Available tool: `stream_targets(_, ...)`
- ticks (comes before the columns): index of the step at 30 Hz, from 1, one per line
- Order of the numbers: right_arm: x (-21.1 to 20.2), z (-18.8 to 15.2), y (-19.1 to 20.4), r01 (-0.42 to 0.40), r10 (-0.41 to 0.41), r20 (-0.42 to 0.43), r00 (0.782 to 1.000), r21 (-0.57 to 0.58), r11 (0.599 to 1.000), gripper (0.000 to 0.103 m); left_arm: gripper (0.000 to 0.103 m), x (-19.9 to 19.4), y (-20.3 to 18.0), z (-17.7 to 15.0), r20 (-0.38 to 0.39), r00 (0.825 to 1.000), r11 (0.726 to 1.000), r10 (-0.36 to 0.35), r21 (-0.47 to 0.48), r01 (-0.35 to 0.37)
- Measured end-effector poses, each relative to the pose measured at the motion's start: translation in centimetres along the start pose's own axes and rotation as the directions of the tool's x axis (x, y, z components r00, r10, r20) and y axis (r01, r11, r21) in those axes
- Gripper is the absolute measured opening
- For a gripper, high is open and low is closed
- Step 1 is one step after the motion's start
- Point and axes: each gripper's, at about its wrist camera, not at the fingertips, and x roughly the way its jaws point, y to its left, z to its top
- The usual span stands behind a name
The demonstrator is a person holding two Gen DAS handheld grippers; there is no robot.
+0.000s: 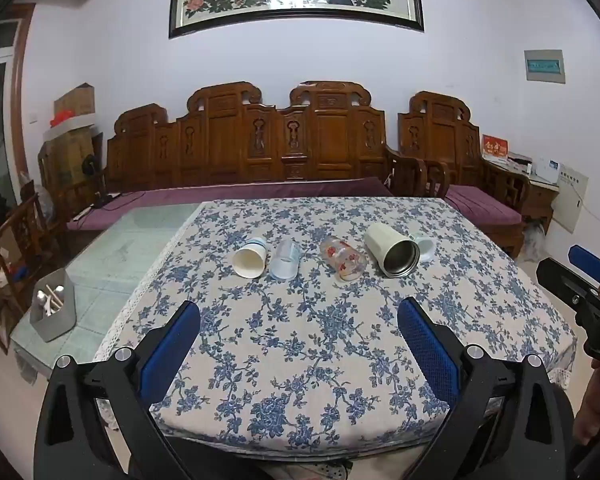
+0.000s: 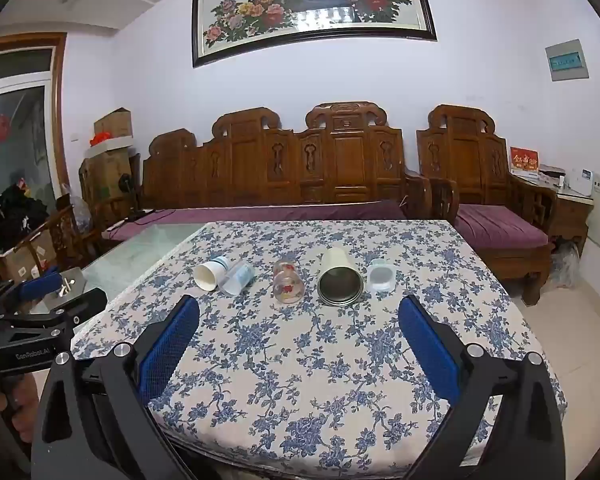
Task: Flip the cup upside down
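Several cups lie on their sides in a row on the floral tablecloth [image 1: 300,340], mouths toward me: a white paper cup [image 1: 250,261] [image 2: 209,274], a clear plastic cup [image 1: 285,260] [image 2: 237,278], a glass with red flowers [image 1: 343,259] [image 2: 287,283], a cream steel-lined tumbler [image 1: 392,251] [image 2: 339,277] and a small clear cup [image 1: 423,245] [image 2: 380,276]. My left gripper [image 1: 299,316] is open and empty over the near table. My right gripper [image 2: 299,314] is open and empty, also short of the cups.
A grey holder with utensils [image 1: 53,312] stands on the bare glass table part at left. A carved wooden sofa [image 1: 260,152] with purple cushions runs behind the table. The other gripper shows at the right edge of the left wrist view [image 1: 588,280] and the left edge of the right wrist view [image 2: 40,312].
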Motion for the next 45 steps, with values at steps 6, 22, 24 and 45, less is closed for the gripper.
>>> stream_targets(6,0.1,-0.1,0.0,0.0,0.0,-0.003,1.0,-0.001,1.0,0.1,0.095,0.0,0.0,0.1,-0.001,1.0,1.0,0.0,0.001,0.0)
stream_targets(22,-0.2,-0.1,-0.1,0.002,-0.002,0.001,1.0,-0.003,1.0,0.1,0.095,-1.1,0.1,0.5,0.024,1.0,1.0,-0.014,-0.001,0.014)
stream_targets(24,-0.2,-0.1,-0.2,0.003,-0.003,0.003,1.0,-0.002,1.0,0.1,0.095,-1.4,0.0,0.5,0.029,0.999,1.0,-0.015,0.001,0.015)
stream_targets(45,-1.0,0.6,0.0,0.003,-0.003,0.018,1.0,0.002,1.0,0.1,0.095,-2.2,-0.6,0.9,0.046,0.999,1.0,-0.021,0.006,0.02)
